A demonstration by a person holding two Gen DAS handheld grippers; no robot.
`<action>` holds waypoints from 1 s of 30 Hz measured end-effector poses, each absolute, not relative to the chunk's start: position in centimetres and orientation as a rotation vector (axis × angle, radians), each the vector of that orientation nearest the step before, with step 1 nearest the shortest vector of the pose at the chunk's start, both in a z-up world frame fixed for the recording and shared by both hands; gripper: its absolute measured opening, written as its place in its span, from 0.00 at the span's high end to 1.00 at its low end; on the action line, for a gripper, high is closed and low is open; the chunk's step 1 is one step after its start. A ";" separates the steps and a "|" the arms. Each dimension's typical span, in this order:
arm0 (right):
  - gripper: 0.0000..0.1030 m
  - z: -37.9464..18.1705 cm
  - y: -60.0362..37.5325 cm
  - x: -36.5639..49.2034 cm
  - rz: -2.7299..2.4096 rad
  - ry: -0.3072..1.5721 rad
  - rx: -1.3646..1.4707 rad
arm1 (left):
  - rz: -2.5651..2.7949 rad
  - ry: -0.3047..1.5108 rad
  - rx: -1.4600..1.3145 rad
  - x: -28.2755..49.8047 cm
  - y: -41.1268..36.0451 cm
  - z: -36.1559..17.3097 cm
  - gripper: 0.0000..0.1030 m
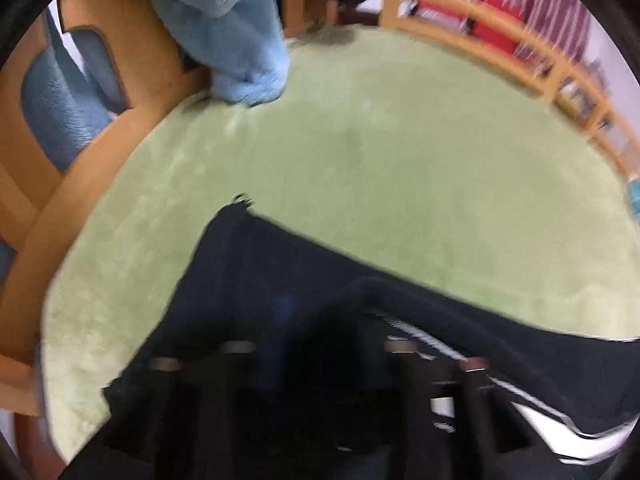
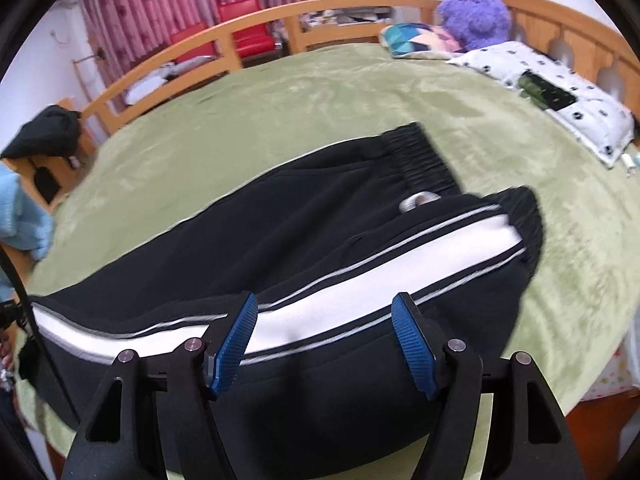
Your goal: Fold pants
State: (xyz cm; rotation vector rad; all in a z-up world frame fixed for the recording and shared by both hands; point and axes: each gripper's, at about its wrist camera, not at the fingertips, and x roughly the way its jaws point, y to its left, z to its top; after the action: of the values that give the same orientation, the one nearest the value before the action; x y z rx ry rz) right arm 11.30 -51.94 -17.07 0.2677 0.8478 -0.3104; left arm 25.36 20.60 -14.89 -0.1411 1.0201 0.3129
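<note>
Green and fuzzy, the blanket covers a big bed with a wooden rail round it. Black pants with a white stripe lie near the front edge of the bed. They look folded once, one leg lying on the other, with the stretchy waist pointing toward the pillow end. The legs still stretch out long toward the left edge, so I think the pants still need folding shorter.

Low over the pants at the front edge, the right gripper has its blue pads apart. The white stripe runs between them, but they do not squeeze it. The left gripper is dark and blurry above the black cloth. I cannot tell if its jaws are apart or together, or if it holds anything.

By the far edge are a purple plush toy, a spotted pillow with a dark thing on it, and a colourful cushion. They are well away from the pants. Someone's fluffy blue sleeve hangs over the left edge. The middle of the bed is bare, so nothing blocks the next fold.
</note>
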 end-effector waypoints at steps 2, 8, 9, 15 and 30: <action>0.33 -17.0 -53.5 11.3 -0.379 0.836 0.250 | 0.341 1.001 -0.074 25.2 19.8 -14.7 0.38; 0.23 -17.0 -60.2 10.1 -0.567 0.793 0.239 | 0.282 0.974 -0.094 23.9 19.2 -13.7 0.31; 0.21 -17.2 -61.2 10.1 -0.575 0.794 0.246 | 0.273 0.970 -0.107 23.5 19.1 -13.5 0.30; 0.17 -19.9 -67.8 11.1 -0.457 0.786 0.472 | 0.261 0.905 -0.135 21.5 18.7 -11.6 0.25; 0.47 -12.4 -62.0 14.1 -0.290 0.602 0.231 | 0.299 0.923 -0.067 20.7 16.7 -12.3 0.25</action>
State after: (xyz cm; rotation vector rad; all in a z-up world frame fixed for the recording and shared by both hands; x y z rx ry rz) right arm 14.14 -62.02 -12.37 0.2312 0.6017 -0.2899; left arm 20.68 16.67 -12.33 -0.0673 0.9232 0.2995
